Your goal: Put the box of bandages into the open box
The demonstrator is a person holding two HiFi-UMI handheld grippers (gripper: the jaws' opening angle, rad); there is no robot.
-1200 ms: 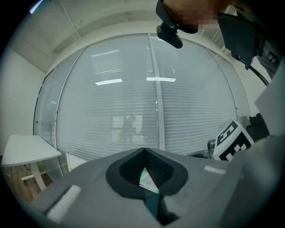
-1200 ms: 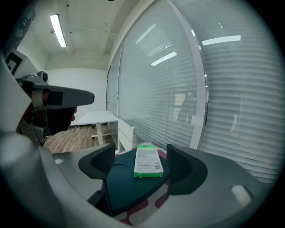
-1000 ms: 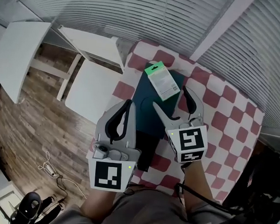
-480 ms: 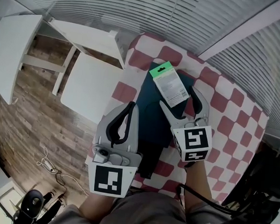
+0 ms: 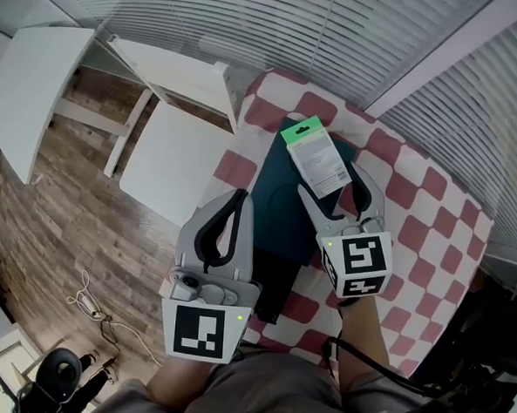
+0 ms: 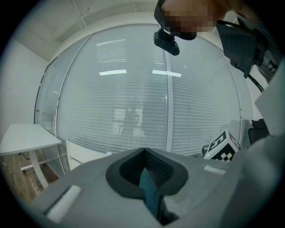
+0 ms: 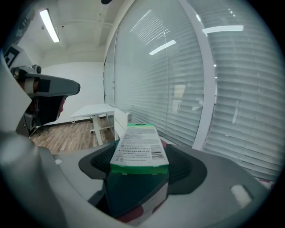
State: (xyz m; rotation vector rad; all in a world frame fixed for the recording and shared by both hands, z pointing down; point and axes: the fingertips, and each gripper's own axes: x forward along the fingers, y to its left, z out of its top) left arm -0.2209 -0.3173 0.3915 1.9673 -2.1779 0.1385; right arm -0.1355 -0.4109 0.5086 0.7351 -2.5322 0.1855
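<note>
Pinching box of bandages (image 5: 315, 156) in right tool (image 5: 335, 185), above open box (image 5: 280, 213) on bench (image 5: 415, 211). Clamping open box's edge with left tool (image 5: 237, 200). Not inside yet. Remaining: lower, release.

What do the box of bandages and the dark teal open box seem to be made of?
Box of bandages: probably thin printed card, smooth with slight sheen; sharp folded edges, a green band, fine print and a barcode. Dark teal box: probably stiffer cardboard, matt; its wall in the left gripper view looks thin and flat, without glare. Plastic cannot be ruled out.
</note>
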